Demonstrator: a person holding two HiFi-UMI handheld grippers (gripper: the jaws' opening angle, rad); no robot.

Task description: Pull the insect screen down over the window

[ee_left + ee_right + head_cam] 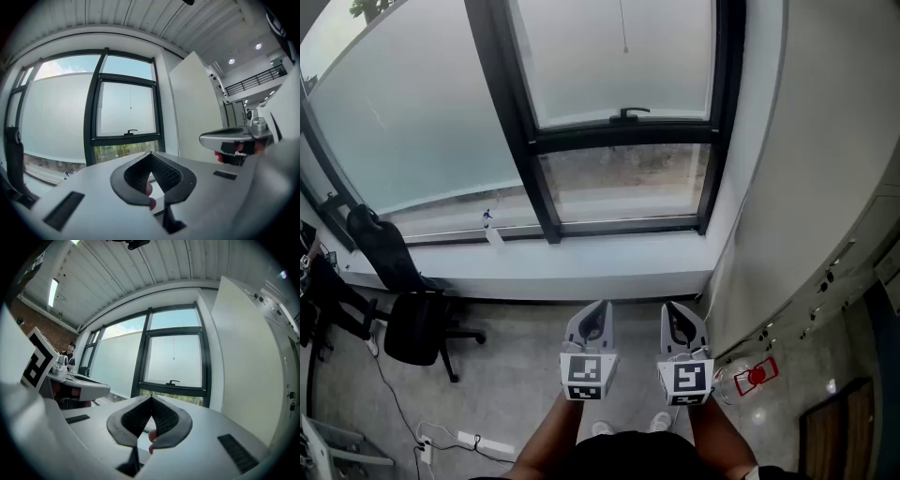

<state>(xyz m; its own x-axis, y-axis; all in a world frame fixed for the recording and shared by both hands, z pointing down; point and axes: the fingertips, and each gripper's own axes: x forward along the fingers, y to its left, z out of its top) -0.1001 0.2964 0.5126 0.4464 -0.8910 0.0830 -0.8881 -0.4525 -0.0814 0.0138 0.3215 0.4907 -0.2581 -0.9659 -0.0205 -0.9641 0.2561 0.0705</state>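
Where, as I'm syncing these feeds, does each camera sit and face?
Head view: on the person's head, looking steeply down at the window and floor; both forearms, left gripper and right gripper show.
Left gripper view: rides the left gripper, level toward the window along its shut jaws; right gripper at right.
Right gripper view: rides the right gripper, same heading, shut jaws; left gripper at left.
Shared: all three see the window handle.

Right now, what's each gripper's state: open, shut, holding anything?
The left gripper: shut, nothing between its jaws.
The right gripper: shut, also empty.
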